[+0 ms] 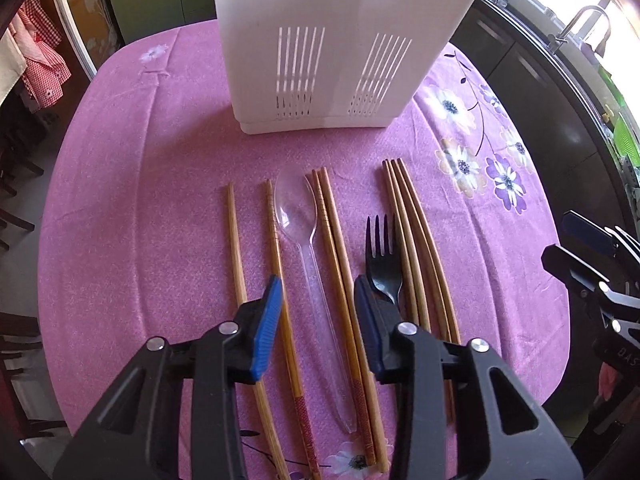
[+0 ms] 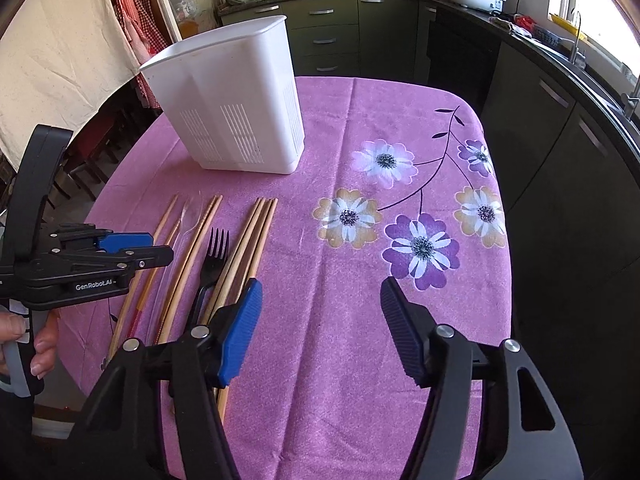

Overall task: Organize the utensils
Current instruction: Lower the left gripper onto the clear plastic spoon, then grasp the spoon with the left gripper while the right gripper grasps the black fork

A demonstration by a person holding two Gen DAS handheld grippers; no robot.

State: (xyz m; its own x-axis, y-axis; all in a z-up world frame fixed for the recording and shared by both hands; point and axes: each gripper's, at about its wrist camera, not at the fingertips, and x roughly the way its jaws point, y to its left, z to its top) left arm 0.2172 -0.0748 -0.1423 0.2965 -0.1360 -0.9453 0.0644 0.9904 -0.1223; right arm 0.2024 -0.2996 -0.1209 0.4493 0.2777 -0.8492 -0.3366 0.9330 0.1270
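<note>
While both grippers [image 1: 318, 304] [image 2: 322, 300] gape empty: utensils and white caddy [image 1: 340, 40] on pink floral tablecloth [image 2: 360, 340], kitchen behind.

A pink-purple tablecloth [image 2: 328, 360] covers the table, printed toward three o'clock with white, tan and violet flowers [image 2: 420, 250] on thin dark stems. The utensil holder [image 1: 340, 44] at twelve o'clock is plain white with slotted stripes. The chopsticks [image 1: 412, 240] are pale wood, two with red-patterned ends. The spoon [image 1: 298, 216] is clear plastic and the fork [image 1: 382, 264] black. Both grippers, left gripper [image 1: 318, 300] and right gripper [image 2: 320, 300], are black with ribbed blue pads [image 2: 240, 332].
</note>
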